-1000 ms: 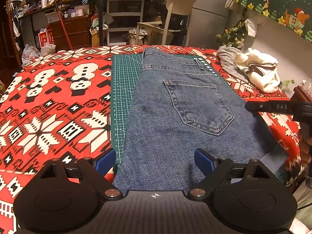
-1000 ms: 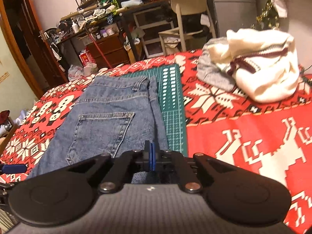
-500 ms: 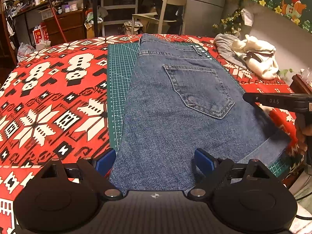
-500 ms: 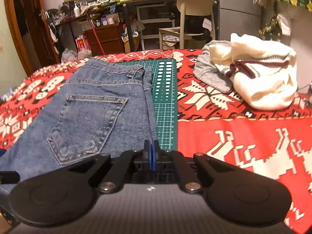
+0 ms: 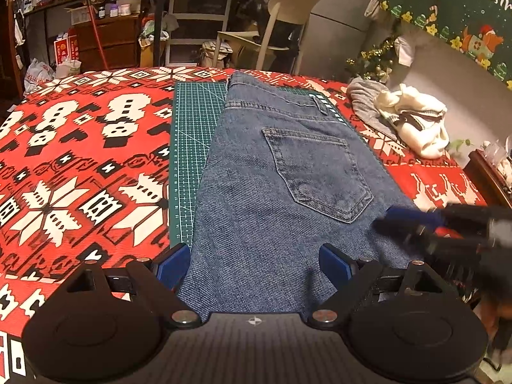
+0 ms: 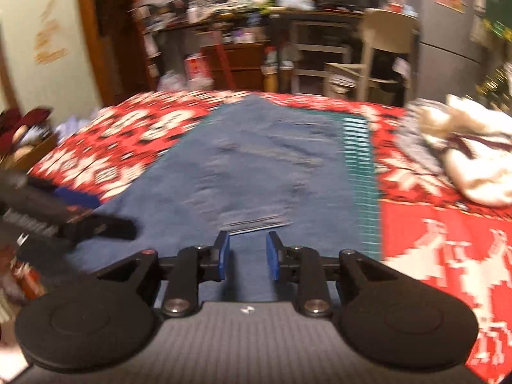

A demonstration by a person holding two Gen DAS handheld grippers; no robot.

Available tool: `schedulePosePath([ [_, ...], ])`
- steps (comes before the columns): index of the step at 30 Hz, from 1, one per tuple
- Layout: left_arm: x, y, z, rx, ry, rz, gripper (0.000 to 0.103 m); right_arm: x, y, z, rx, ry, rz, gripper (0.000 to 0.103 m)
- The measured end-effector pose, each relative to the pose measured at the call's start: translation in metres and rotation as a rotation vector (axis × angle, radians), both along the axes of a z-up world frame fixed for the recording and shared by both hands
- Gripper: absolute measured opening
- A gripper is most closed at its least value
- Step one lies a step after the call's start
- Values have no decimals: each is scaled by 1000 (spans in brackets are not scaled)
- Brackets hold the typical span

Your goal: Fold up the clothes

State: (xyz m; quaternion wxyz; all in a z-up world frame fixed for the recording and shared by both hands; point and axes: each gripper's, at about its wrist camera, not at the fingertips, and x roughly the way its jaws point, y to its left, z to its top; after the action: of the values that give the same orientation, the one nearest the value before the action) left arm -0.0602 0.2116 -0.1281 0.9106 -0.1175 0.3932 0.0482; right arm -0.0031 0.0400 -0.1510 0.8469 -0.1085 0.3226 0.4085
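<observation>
**On the red patterned cloth: folded jeans between two grippers**

On the worktop lies a red cloth [image 5: 80, 166] with white and black snowflake figures, and on its middle a green cutting mat [image 5: 192, 134]. The jeans [image 5: 281, 192] lie folded on the mat, back pocket upward, waistband at the far side. They cover most of the mat; a strip of it shows at the left side and a thin one at the right. Near the far right corner rests a pile of white and grey clothes [image 5: 412, 124], well apart from the jeans.

The left gripper [image 5: 252, 264] hangs over the near edge of the jeans, its fingers spread wide, released, with denim under the gap. The right gripper [image 6: 245, 254] comes in from the right over the near right corner of the jeans. Its fingers are opening, and nothing is pressed between them; its picture is blurred.

Behind the worktop the room is crowded: a pale chair [image 5: 281, 22], a desk full of things, drawers, a grey refrigerator. The left half of the cloth is free.
</observation>
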Motion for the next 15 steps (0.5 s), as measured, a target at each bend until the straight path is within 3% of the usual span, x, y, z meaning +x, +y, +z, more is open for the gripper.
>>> schedulePosePath([
  [7,1,-3,6,20,-10,-16,90,-19,28,-7,-54,-48,59,38],
  [15,5,-4,5,45,0,6,92,14,-4,-9,-76,-42,-95,44],
])
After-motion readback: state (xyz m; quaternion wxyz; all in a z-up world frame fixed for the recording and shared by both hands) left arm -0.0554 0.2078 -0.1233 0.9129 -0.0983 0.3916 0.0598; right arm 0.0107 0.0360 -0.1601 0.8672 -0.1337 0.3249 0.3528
